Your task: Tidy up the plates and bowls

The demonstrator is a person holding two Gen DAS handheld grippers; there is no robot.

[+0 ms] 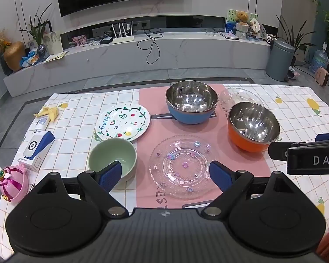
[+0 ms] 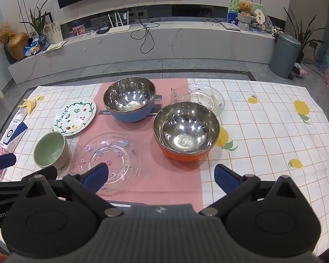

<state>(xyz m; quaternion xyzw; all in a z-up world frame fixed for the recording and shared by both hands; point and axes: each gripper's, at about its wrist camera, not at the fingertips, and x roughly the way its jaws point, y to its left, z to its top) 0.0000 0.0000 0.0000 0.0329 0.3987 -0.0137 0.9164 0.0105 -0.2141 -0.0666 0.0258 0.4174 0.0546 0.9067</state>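
Note:
On the pink mat (image 1: 155, 100) stand a blue steel-lined bowl (image 1: 191, 103) (image 2: 129, 99), an orange steel-lined bowl (image 1: 253, 126) (image 2: 186, 130) and a clear glass plate with coloured beads (image 1: 179, 166) (image 2: 111, 157). A second clear plate (image 1: 241, 96) (image 2: 205, 97) lies behind the orange bowl. A white "Fruity" plate (image 1: 123, 122) (image 2: 75, 117) and a green bowl (image 1: 111, 159) (image 2: 50, 149) sit to the left. My left gripper (image 1: 165, 176) hangs open above the beaded plate. My right gripper (image 2: 162, 176) is open near the orange bowl, holding nothing.
A checked cloth (image 2: 263, 131) covers the table. At the left edge lie a banana peel (image 1: 47, 112), a tube (image 1: 42, 122), a white and blue box (image 1: 38, 148) and a pink toy (image 1: 13, 183). A grey bin (image 2: 285, 54) stands on the floor beyond.

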